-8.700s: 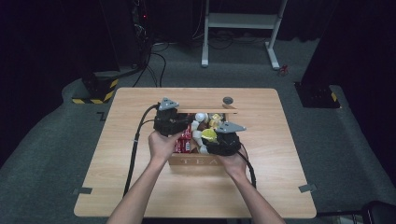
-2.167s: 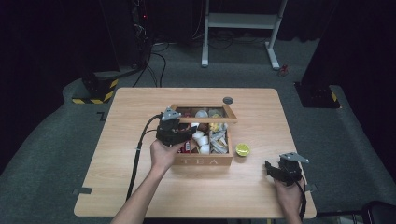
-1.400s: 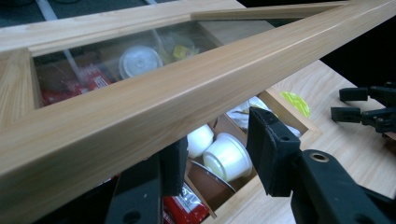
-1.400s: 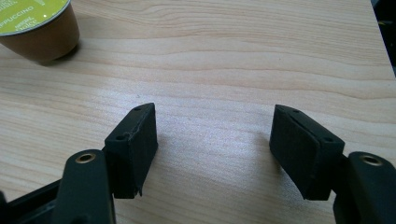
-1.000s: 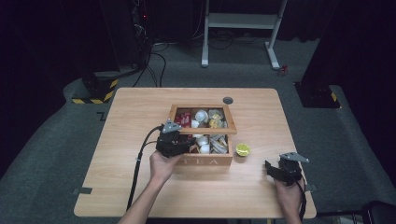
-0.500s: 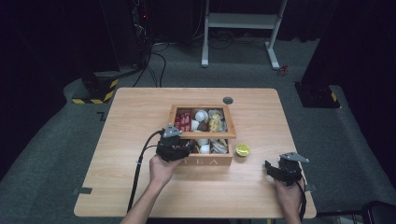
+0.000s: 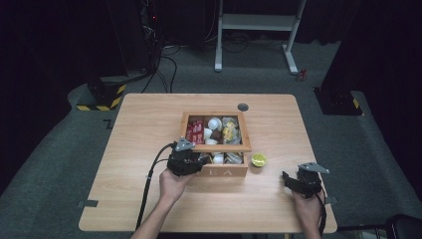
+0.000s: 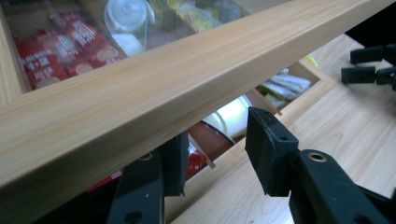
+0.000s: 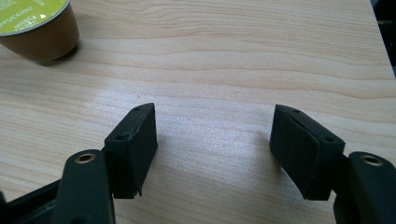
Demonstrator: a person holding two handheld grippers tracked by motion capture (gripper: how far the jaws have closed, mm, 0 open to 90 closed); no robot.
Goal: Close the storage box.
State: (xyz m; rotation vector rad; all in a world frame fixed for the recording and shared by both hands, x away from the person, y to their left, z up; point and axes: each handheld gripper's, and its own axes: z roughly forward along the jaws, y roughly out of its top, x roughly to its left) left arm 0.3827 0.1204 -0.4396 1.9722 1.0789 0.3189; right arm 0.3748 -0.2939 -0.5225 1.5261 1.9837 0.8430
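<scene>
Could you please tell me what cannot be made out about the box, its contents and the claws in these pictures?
- Left gripper view: the lid frame hides the left claw's left jaw tip; grip cannot be confirmed.
- Left gripper view: the red sachets are blurred behind the lid pane; print unreadable.
- High view: lettering on the wooden box front is too small to read fully.
- Right gripper view: the coffee capsule is cut off by the top edge, beyond the right claw.

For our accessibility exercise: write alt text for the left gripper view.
A wooden lid with a clear pane slants across the frame, partly lowered over a box of red sachets and pods. The left tool stands open at the lid's front edge, over the table.
</scene>
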